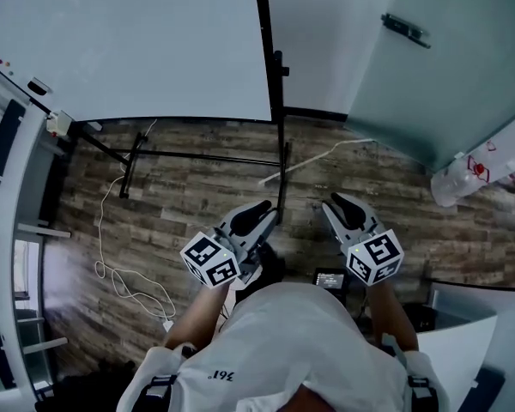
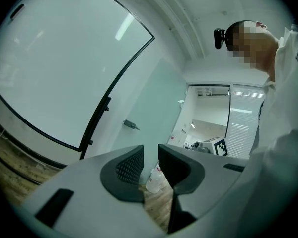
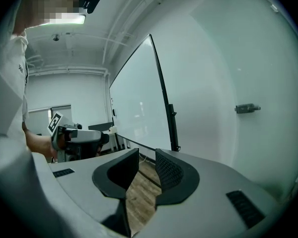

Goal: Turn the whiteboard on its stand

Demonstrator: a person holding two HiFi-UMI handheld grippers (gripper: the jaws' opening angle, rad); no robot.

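Standing on a wood-plank floor (image 1: 197, 187), a person held the left claw (image 1: 262, 209) and right claw (image 1: 339, 202) side by side, each slightly parted and empty. Ahead, clear of both, the whiteboard (image 1: 129, 41) stood on its black stand (image 1: 280, 101).

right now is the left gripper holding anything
No, the left gripper has its jaws apart with nothing gripped between them.

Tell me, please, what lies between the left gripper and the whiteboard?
In the head view, wood floor crossed by the stand's black base bar separates the left gripper from the whiteboard.
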